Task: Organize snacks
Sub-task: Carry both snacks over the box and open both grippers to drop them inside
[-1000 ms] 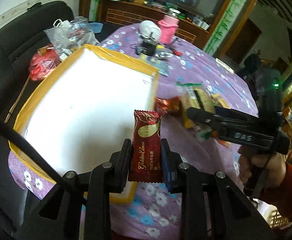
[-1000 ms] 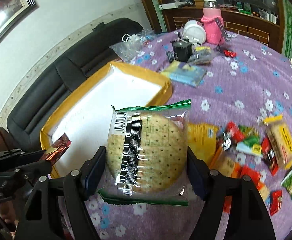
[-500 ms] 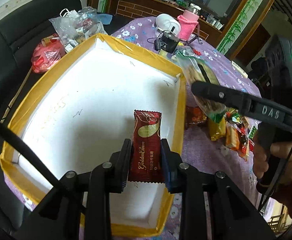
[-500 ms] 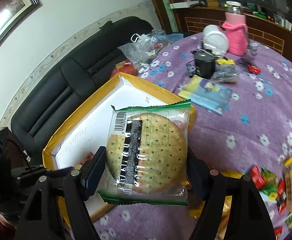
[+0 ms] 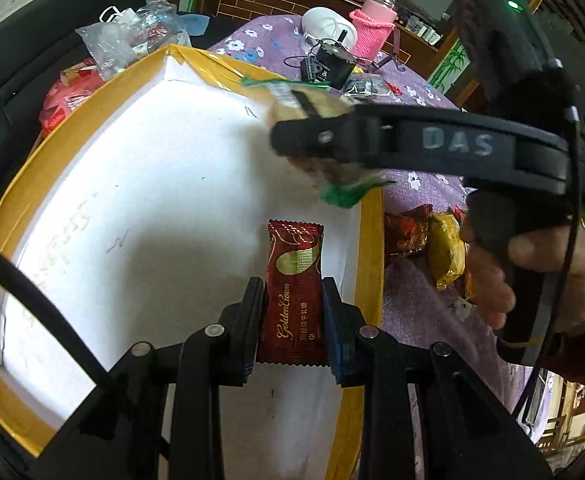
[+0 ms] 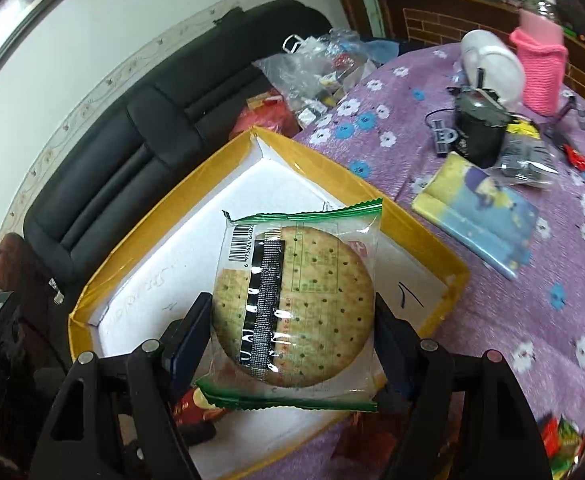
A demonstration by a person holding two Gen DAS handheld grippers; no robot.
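My left gripper (image 5: 292, 320) is shut on a dark red Golden Crown candy bar (image 5: 293, 292), held upright over the white floor of the yellow-rimmed box (image 5: 368, 264) near its right wall. My right gripper (image 6: 292, 320) is shut on a clear packet of round crackers (image 6: 296, 304) with green edges, hanging over the same box (image 6: 424, 232). In the left wrist view the right gripper (image 5: 316, 136) crosses above the box's far right part with the cracker packet (image 5: 324, 108), held by a hand (image 5: 532, 264). The red bar's tip (image 6: 190, 406) shows under the crackers.
Loose wrapped snacks (image 5: 424, 236) lie on the purple flowered tablecloth (image 6: 532, 312) right of the box. Further back stand a pink knitted cup (image 6: 542, 68), a white lamp (image 6: 492, 60), a black gadget (image 6: 478, 132) and a yellow-blue pack (image 6: 480, 216). A black sofa (image 6: 164, 112) with plastic bags (image 6: 316, 68) lies behind.
Both grippers have moved from the snack pile side to above the box. The left one sank lower over its floor; the right one swung left across the box rim with the crackers.
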